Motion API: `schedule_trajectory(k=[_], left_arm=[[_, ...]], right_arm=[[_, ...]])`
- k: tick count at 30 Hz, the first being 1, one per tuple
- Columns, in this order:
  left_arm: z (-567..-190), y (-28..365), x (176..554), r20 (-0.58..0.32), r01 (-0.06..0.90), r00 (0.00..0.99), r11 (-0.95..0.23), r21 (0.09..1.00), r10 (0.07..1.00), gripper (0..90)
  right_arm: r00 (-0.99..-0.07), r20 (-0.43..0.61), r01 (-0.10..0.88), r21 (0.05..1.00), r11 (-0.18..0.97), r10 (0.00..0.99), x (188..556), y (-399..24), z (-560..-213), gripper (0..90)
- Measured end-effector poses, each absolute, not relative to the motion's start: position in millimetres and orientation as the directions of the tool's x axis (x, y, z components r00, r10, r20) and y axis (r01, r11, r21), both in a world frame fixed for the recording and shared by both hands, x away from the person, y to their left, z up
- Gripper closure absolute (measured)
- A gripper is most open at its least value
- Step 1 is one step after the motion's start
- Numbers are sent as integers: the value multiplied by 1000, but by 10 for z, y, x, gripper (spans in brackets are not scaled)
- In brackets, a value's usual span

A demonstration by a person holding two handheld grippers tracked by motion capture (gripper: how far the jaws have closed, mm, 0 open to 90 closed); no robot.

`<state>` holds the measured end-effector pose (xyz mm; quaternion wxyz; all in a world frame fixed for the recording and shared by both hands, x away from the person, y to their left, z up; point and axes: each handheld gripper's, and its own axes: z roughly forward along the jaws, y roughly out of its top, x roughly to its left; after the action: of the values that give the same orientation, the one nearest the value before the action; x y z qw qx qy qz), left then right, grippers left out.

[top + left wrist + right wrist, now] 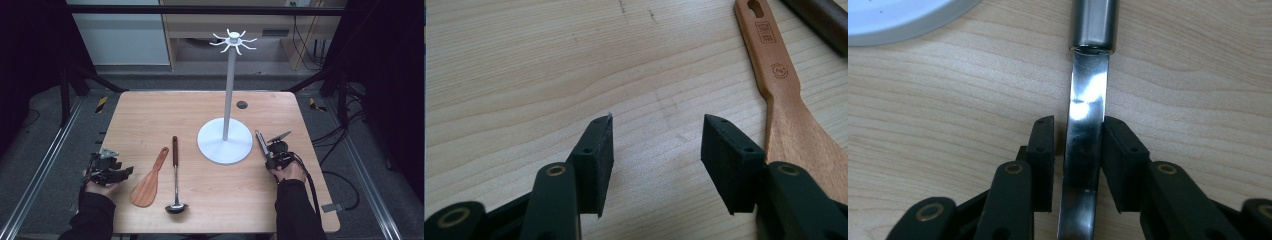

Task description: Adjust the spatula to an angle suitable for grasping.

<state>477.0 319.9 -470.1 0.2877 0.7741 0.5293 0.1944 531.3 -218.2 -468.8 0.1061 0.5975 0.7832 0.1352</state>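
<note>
Lying flat on the wooden table (150, 110), a metal utensil (1088, 125) is being straddled by the right gripper (1078, 132), its shiny blade passing between the two black jaws; the right pad is touching it, while a thin gap is showing at the left pad, so a firm clench cannot be confirmed. From above, the right gripper (275, 150) is seen at 3 o'clock of the white stand's base (225, 145). The left gripper (656, 137) is being held released over bare wood, with a wooden spatula (149, 180) at its 3 o'clock and a black ladle (175, 175) lying just beyond.
</note>
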Motion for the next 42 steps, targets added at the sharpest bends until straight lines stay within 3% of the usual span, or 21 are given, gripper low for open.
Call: schedule_trajectory(k=[4,22,42], left_arm=[[-4709,3191,4773,-6,711,360,-271,649,933,465],[-4718,3193,4782,-2,719,363,-279,636,932,463],[-4708,3195,4775,-6,721,360,-274,636,933,468]], right_arm=[[-258,1,912,331,243,966,5327,-2196,-4696,726],[-220,17,925,320,203,975,5342,-2202,-4686,749],[-259,60,851,487,199,964,5071,-2280,-4342,751]])
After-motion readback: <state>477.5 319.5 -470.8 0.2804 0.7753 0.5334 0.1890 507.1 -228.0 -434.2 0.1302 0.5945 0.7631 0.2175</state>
